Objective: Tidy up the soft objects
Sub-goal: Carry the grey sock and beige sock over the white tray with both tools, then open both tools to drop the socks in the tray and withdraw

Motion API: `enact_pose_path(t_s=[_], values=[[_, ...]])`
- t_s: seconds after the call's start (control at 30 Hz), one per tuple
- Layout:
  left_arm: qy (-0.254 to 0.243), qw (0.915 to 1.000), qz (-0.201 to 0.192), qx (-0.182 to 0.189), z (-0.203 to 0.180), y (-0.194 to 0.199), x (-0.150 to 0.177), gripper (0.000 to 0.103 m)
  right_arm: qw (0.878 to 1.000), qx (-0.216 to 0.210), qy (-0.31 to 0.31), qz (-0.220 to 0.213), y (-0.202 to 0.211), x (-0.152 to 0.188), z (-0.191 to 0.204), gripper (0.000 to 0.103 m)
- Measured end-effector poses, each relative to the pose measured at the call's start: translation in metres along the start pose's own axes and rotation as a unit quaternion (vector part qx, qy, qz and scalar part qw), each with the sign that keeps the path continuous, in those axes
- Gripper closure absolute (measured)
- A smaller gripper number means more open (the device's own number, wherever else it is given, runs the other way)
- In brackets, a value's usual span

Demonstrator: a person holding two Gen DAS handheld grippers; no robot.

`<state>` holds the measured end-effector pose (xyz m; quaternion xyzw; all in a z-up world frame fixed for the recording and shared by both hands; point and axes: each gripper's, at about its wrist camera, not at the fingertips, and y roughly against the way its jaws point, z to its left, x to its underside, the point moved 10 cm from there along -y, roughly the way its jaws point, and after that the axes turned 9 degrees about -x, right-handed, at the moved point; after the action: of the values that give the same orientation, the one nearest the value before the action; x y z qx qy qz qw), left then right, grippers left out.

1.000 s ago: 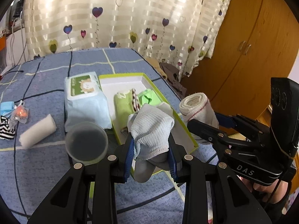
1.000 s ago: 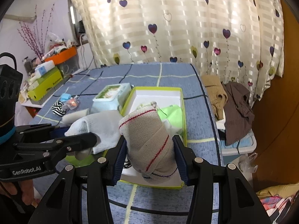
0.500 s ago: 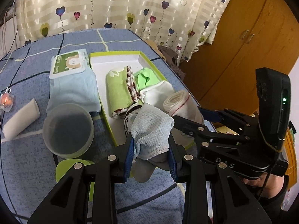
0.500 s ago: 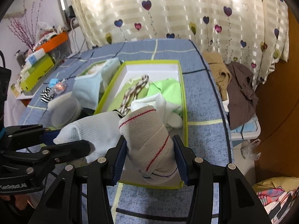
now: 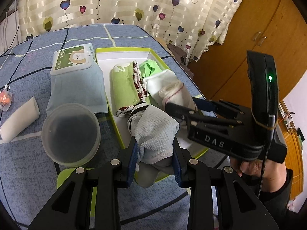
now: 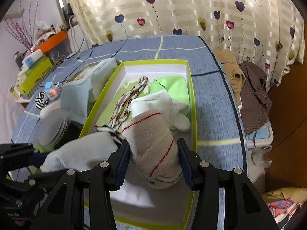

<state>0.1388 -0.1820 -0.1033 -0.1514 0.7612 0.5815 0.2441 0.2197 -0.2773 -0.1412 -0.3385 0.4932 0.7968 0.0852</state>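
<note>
My left gripper (image 5: 154, 154) is shut on a rolled pale grey sock (image 5: 155, 134), held over the near end of the lime-edged white box (image 5: 122, 52). My right gripper (image 6: 153, 160) is shut on a beige roll with red stitching (image 6: 151, 143), also above the box (image 6: 155, 62), just right of the grey sock (image 6: 82, 153). Inside lie a green rolled cloth (image 5: 124, 86), a striped knitted piece (image 5: 139, 82), a bright green cloth (image 6: 170, 88) and a white sock (image 6: 153, 103). The right gripper (image 5: 172, 106) shows in the left wrist view with the beige roll (image 5: 176, 94).
Left of the box sit a wet-wipe pack (image 5: 74, 59) on a pale blue pouch (image 5: 76, 90), a clear round tub (image 5: 71, 134) and a white rolled cloth (image 5: 19, 120). Brown clothes (image 6: 251, 90) hang past the table's right edge. A wooden wardrobe (image 5: 249, 38) stands at the right.
Both grippers have come down and forward over the box with their rolls still held. The right gripper has closed in beside the left one.
</note>
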Motion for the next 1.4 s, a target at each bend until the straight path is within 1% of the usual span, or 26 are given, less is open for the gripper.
enact_pose_path(t_s=[0.2,0.23,0.3,0.43,0.5,0.67,0.7,0.73,0.8,0.97,1.03,1.07,1.13,1.23,1.4], values=[[-0.002,1.0000,0.006,-0.005,-0.006,-0.005,0.002,0.069,1.000,-0.013,-0.003,-0.005,-0.004,-0.008,-0.005,0.055],[-0.004,1.0000,0.007,-0.006,-0.006,-0.006,0.002,0.069,1.000,-0.017,-0.003,-0.005,-0.002,-0.008,-0.005,0.053],[-0.006,0.9999,0.012,-0.008,-0.008,-0.010,0.003,0.069,1.000,-0.021,-0.001,-0.008,0.002,-0.006,-0.004,0.052],[-0.012,0.9996,0.017,-0.016,-0.014,-0.016,0.002,0.069,0.999,-0.025,0.005,-0.021,0.015,-0.005,-0.002,0.046],[-0.010,0.9995,0.020,-0.021,-0.015,-0.020,0.001,0.069,0.999,-0.025,0.003,-0.029,0.022,-0.005,-0.002,0.046],[-0.005,0.9992,0.012,-0.038,-0.015,-0.026,-0.010,0.069,0.998,-0.025,-0.013,-0.058,0.041,-0.006,-0.010,0.046],[-0.004,0.9990,0.009,-0.044,-0.015,-0.028,-0.013,0.069,0.998,-0.022,-0.015,-0.064,0.046,-0.006,-0.013,0.047],[-0.004,0.9988,0.006,-0.049,-0.016,-0.029,-0.016,0.069,0.997,-0.021,-0.016,-0.068,0.049,-0.007,-0.014,0.051],[-0.002,0.9986,0.005,-0.052,-0.016,-0.032,-0.019,0.069,0.997,-0.018,-0.021,-0.071,0.053,-0.006,-0.018,0.053],[0.001,0.9977,0.000,-0.067,-0.013,-0.040,-0.030,0.069,0.997,-0.020,-0.027,-0.071,0.056,-0.002,-0.020,0.053],[0.006,0.9977,0.001,-0.067,-0.011,-0.041,-0.031,0.069,0.997,-0.022,-0.027,-0.069,0.056,-0.001,-0.019,0.053],[0.006,0.9979,0.000,-0.065,-0.011,-0.040,-0.032,0.069,0.997,-0.022,-0.026,-0.070,0.057,-0.001,-0.017,0.053],[0.002,0.9975,-0.004,-0.070,-0.009,-0.035,-0.031,0.065,0.997,-0.022,-0.027,-0.072,0.059,-0.001,-0.015,0.053],[0.003,0.9977,-0.010,-0.066,-0.010,-0.027,-0.029,0.061,0.997,-0.019,-0.027,-0.074,0.064,0.000,-0.013,0.053],[-0.003,0.9981,-0.026,-0.056,-0.014,-0.008,-0.027,0.059,0.997,-0.006,-0.025,-0.077,0.075,0.003,-0.007,0.053]])
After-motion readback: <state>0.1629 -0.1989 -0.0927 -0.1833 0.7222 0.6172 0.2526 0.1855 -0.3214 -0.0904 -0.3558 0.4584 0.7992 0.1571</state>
